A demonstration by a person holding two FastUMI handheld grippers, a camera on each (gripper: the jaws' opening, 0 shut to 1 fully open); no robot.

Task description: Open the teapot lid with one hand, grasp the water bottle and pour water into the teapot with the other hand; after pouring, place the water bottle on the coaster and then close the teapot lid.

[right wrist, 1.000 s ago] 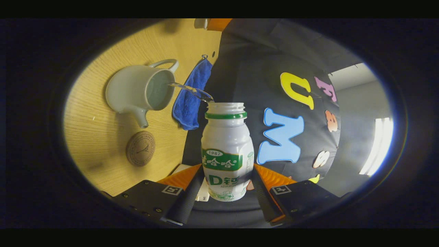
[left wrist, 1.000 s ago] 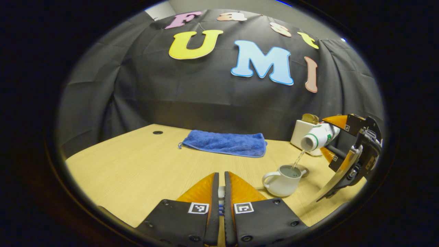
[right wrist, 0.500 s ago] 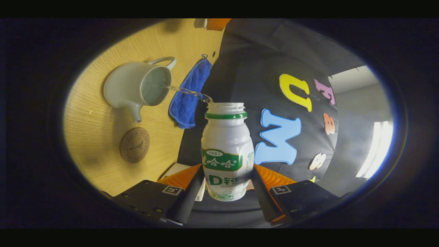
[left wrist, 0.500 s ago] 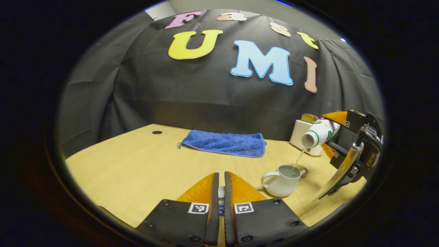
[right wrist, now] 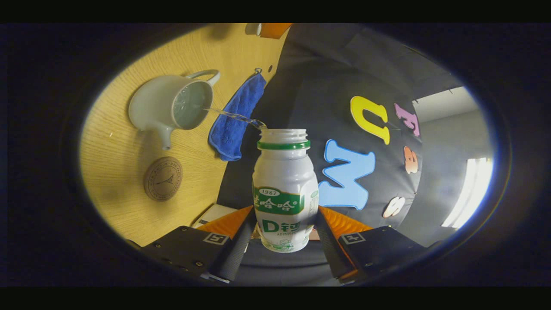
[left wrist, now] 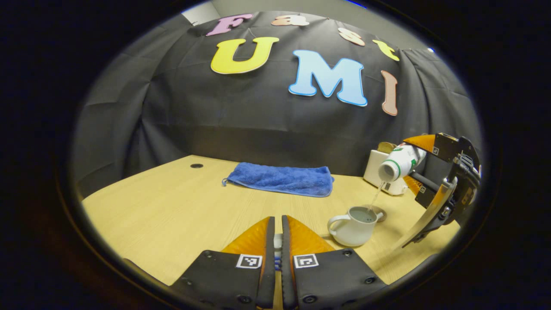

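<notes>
White water bottle [right wrist: 285, 189] clamped between right jaws, tipped over teapot [right wrist: 171, 107] — left jaws clenched

Pale wood-grain bench [left wrist: 172, 206], smooth and matt. Fluffy blue terry towel [left wrist: 282, 178] at the far side. Glossy white ceramic teapot [right wrist: 165, 107]. Smooth white plastic water bottle [right wrist: 285, 189] with shiny printed label. Round brown coaster [right wrist: 162, 178], matt, cork-like.
</notes>
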